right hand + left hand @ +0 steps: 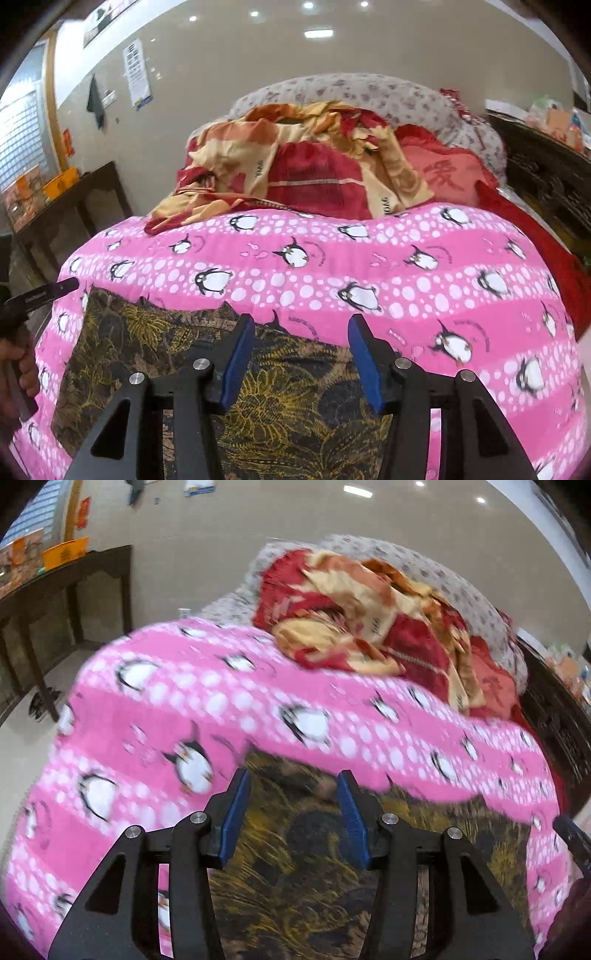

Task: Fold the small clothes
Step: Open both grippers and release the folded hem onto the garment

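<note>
A dark garment with a yellow-gold leaf print (295,867) lies flat on a pink penguin-print quilt (166,709) on a bed. It also shows in the right wrist view (155,354). My left gripper (293,781) is open and empty, hovering over the garment's far edge. My right gripper (301,325) is open and empty, over the garment's right part near its far edge. The left gripper's tip (48,291) shows at the garment's left corner in the right wrist view. The right gripper's tip (570,834) shows at the right edge of the left wrist view.
A crumpled red and cream blanket (295,166) and a red pillow (447,177) lie at the bed's far end, before a flowered duvet (369,92). A dark wooden table (66,587) stands left. A carved dark headboard (546,184) runs on the right.
</note>
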`<state>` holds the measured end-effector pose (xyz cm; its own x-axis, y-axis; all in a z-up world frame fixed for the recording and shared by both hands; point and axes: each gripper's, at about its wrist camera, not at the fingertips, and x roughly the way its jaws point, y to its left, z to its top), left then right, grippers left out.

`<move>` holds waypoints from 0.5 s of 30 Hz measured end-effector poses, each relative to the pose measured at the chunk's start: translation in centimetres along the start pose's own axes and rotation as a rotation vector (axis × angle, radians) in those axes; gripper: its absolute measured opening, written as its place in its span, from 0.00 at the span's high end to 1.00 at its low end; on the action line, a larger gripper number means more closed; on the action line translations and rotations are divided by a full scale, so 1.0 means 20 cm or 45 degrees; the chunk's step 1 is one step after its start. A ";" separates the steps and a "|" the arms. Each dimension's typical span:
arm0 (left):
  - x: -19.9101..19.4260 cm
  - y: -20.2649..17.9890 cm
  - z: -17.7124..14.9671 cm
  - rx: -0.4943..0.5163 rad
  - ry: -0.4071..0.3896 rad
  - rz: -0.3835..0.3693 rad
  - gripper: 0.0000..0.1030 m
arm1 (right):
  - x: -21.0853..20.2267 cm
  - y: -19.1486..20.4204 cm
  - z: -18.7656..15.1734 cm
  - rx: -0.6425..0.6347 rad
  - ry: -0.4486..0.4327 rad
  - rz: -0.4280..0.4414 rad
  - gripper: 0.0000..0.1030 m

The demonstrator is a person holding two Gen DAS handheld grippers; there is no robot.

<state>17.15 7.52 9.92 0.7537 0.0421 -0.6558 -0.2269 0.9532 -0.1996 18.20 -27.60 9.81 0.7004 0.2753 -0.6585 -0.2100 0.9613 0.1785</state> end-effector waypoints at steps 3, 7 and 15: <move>0.14 -0.07 -0.14 0.069 0.080 0.004 0.53 | 0.11 0.06 -0.10 0.073 0.038 -0.017 0.51; 0.22 -0.08 -0.39 0.277 0.049 0.069 0.53 | 0.29 0.05 -0.35 -0.057 0.124 -0.179 0.51; 0.24 0.06 -0.37 0.088 0.099 -0.028 0.52 | 0.32 -0.15 -0.39 0.131 0.134 -0.056 0.48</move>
<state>15.95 6.65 1.19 0.7073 0.0004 -0.7070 -0.1658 0.9722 -0.1654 17.86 -28.79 -0.65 0.6306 0.2353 -0.7396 -0.1061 0.9701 0.2181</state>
